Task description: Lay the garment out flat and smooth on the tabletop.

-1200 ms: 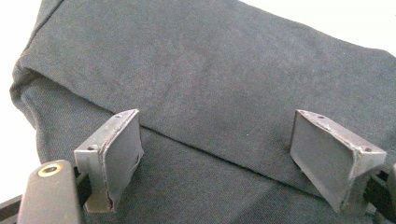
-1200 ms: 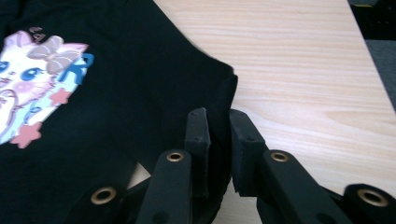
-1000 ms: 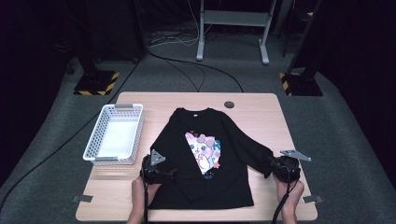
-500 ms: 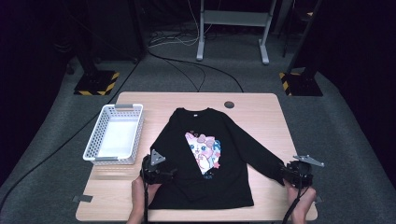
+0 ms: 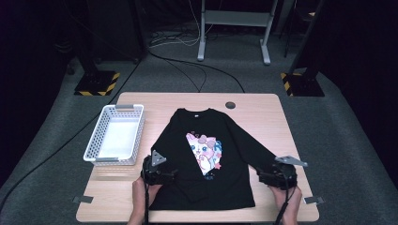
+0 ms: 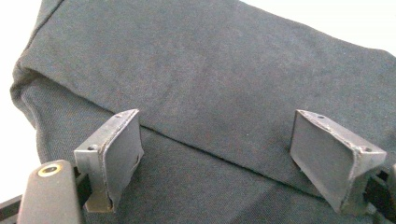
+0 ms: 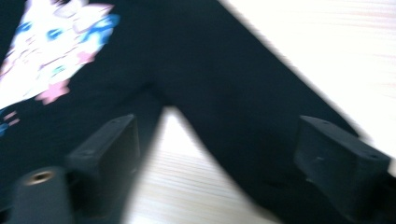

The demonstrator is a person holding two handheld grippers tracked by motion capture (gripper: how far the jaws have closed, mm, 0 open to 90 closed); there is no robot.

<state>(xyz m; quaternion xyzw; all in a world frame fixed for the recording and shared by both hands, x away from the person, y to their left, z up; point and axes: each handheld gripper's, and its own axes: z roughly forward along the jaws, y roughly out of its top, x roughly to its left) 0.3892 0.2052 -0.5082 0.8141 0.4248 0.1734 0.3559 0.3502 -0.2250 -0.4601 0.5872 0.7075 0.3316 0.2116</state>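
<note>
Black shirt (image 5: 206, 159) spread flat on table (image 5: 263, 112)
Left tool (image 6: 219, 154) jaws apart over folded sleeve; right tool (image 7: 224, 154) jaws just opened, sleeve end lying between them, unpinched

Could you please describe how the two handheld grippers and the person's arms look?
Both the left gripper and the right gripper are black, each topped with a grey three-cornered plate and trailing a dark cable. Each has two flat, dark grey, wedge-shaped jaws. The forearms are bare; no sleeves show.

High view down over table (image 5: 263, 112); both tongs cameras close on shirt (image 5: 206, 154).
</note>
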